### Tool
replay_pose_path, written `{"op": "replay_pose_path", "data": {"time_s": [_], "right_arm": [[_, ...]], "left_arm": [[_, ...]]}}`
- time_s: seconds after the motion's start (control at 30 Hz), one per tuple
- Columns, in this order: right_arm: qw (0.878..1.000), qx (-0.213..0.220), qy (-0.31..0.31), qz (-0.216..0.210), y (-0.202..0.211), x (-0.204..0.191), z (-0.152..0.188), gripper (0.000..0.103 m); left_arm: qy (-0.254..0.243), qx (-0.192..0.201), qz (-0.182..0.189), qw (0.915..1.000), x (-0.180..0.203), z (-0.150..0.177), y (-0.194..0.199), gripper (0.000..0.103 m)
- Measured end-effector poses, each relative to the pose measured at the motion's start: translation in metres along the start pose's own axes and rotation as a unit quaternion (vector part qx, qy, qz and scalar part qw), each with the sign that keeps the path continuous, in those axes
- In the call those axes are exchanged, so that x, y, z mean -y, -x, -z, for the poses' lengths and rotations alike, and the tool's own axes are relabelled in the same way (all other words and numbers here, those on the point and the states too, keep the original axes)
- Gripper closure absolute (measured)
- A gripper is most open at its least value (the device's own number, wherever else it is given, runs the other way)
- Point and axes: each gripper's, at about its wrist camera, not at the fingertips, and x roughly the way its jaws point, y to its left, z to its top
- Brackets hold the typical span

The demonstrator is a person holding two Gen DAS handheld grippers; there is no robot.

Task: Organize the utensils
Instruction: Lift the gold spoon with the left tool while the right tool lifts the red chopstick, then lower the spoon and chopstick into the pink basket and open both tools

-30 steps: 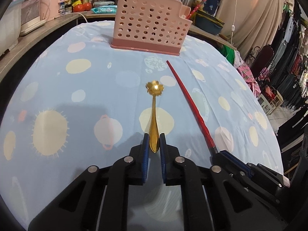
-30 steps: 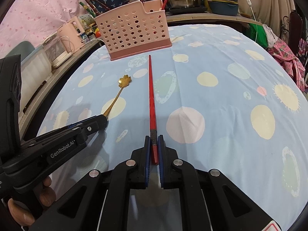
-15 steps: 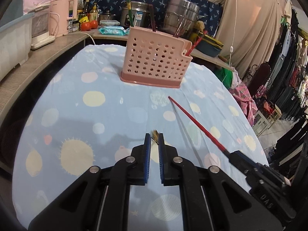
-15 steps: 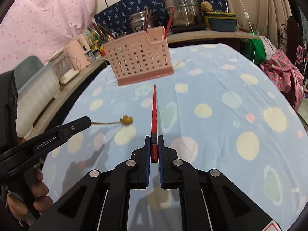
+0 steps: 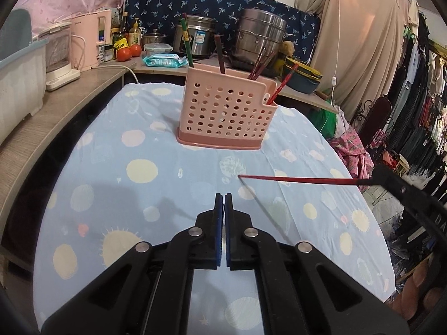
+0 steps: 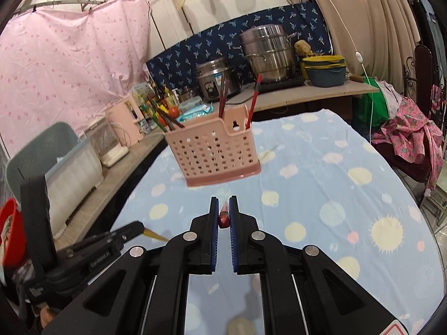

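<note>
Utensils hang lifted over the dotted tablecloth [image 5: 139, 150]: the left gripper [image 6: 139, 227], marked "GenRobot.AI", has just closed on a gold spoon [image 6: 152, 234]; the right gripper [image 6: 223, 209] clamps a red chopstick [image 5: 299, 179]; beyond, the pink holder [image 6: 212, 150] keeps several chopsticks upright

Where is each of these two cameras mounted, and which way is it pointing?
Left wrist view: sits on the left gripper, looking along its shut fingers over the blue tablecloth to the pink utensil basket; the right gripper enters from the right, holding a red chopstick.
Right wrist view: sits on the right gripper, facing the same basket; the left gripper shows lower left, gripping a gold handle.
Shared: basket, tablecloth, steel pots.
</note>
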Motion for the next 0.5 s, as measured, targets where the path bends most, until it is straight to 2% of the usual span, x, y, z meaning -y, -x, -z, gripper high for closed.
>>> {"op": "replay_pose_path", "data": {"time_s": [0.27,0.5], "right_arm": [[0.999,0.032,-0.001,-0.005,0.006,0.002,-0.035,0.096],[0.999,0.054,0.003,-0.008,0.006,0.004,-0.068,0.096]], "left_arm": [[0.004,0.012,0.004,0.9999,-0.006,-0.018,0.008,0.102],[-0.004,0.048,-0.004,0.9988,-0.012,-0.055,0.024,0.102]]}}
